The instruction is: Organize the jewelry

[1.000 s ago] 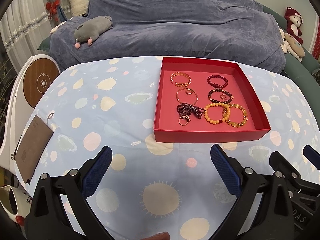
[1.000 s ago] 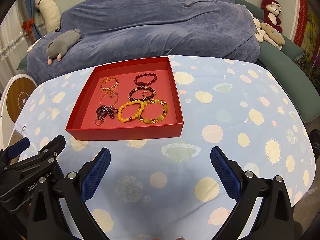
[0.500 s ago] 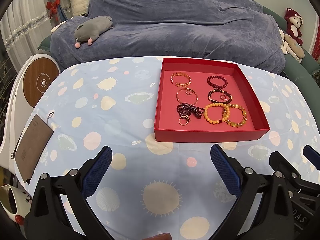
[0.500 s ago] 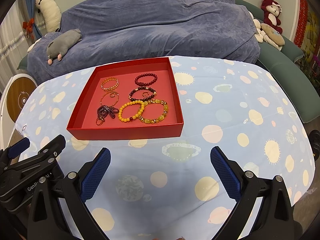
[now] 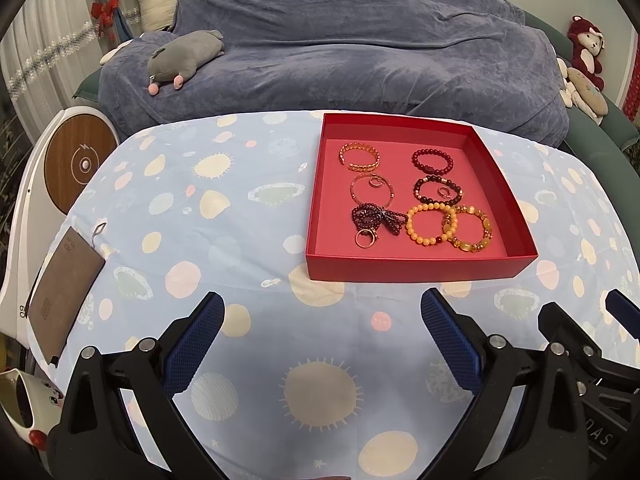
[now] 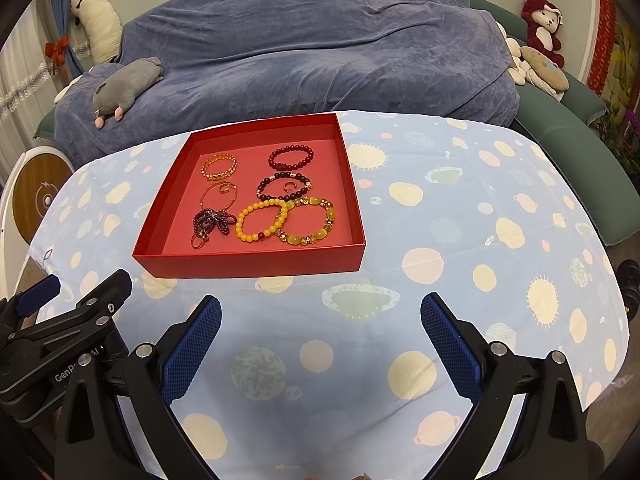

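Observation:
A red tray (image 5: 420, 268) (image 6: 248, 266) stands on the table with a blue patterned cloth. In it lie several bracelets and rings: a gold chain bangle (image 5: 359, 157), two dark red bead bracelets (image 5: 433, 162), a thin gold bangle (image 5: 372, 190), a purple bead bundle (image 5: 376, 220), an orange bead bracelet (image 5: 430, 224) and a yellow stone bracelet (image 5: 472, 230). My left gripper (image 5: 322, 328) is open and empty, in front of the tray. My right gripper (image 6: 320, 330) is open and empty, in front of the tray and to its right.
A sofa under a blue-grey cover (image 5: 360, 40) stands behind the table, with a grey plush toy (image 5: 184, 56) on it. A brown card (image 5: 60, 292) lies at the table's left edge. A white round device (image 5: 76, 164) stands left of the table.
Both views have shifted very slightly; the tray sits marginally farther away. Both grippers stay open and nothing in the tray has moved.

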`<state>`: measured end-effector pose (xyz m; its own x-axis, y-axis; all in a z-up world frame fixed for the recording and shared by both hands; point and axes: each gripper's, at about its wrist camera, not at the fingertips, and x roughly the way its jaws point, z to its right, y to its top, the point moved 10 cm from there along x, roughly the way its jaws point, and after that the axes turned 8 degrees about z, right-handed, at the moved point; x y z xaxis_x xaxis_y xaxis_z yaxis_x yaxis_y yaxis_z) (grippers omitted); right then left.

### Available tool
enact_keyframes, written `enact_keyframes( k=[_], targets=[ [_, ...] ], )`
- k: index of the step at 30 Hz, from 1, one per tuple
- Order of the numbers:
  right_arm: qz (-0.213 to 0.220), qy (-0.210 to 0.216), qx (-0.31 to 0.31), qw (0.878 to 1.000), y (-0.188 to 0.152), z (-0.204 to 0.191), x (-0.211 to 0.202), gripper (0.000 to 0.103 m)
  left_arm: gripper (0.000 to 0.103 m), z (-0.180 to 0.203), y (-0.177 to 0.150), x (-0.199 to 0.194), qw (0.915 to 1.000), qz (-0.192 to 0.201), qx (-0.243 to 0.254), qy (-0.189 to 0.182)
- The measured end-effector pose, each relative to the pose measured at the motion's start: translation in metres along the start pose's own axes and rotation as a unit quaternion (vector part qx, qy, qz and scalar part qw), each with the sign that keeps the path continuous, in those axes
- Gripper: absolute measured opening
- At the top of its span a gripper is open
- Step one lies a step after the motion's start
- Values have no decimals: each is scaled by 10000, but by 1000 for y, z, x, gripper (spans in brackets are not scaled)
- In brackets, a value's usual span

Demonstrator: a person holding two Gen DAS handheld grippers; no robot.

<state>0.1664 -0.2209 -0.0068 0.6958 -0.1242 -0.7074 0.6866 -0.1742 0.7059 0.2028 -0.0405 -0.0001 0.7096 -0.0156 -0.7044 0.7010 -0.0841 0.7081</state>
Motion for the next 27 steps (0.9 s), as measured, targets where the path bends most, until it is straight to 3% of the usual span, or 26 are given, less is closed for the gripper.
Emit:
enact_keyframes(
  k=[27],
  targets=[
    [-9, -3, -2, 10000, -2, 0, -3, 96, 94, 1, 0, 0, 9999, 80, -11, 82]
  ],
)
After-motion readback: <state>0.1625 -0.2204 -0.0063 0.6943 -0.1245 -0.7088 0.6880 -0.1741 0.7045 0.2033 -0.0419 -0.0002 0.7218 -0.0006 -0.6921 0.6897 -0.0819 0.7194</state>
